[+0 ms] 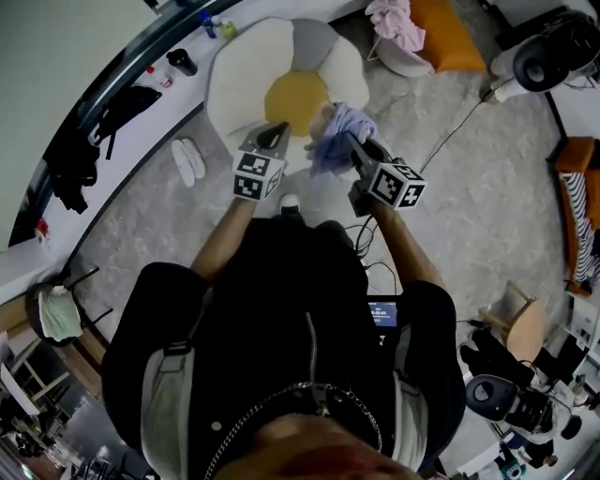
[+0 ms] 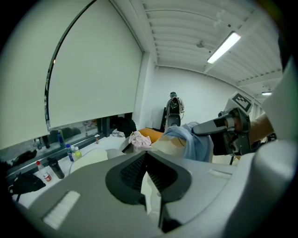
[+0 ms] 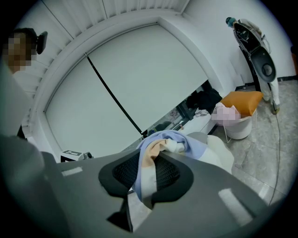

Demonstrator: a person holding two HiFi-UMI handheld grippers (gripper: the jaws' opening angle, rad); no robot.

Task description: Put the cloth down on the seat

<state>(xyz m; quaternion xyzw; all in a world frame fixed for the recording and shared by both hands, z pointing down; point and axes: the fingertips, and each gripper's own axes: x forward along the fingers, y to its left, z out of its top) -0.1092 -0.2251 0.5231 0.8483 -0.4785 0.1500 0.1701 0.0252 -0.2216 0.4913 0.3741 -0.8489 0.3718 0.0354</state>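
Surrounding the flower seat (image 1: pixel 251 67): white slippers (image 1: pixel 189 159), bottles (image 1: pixel 227 30), pink clothes (image 1: pixel 394 21).

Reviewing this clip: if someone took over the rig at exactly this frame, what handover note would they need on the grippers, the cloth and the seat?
Right hand-held gripper: shut on the cloth, which bunches out past its jaws.
Left hand-held gripper: shut, nothing between its jaws, held beside the right one.
Seat: white flower-shaped cushion with a yellow centre, just ahead of both grippers.
Done: cloth is in the grip and up at the seat's near edge.
Left: carry it over the seat, lower it, open the jaws.
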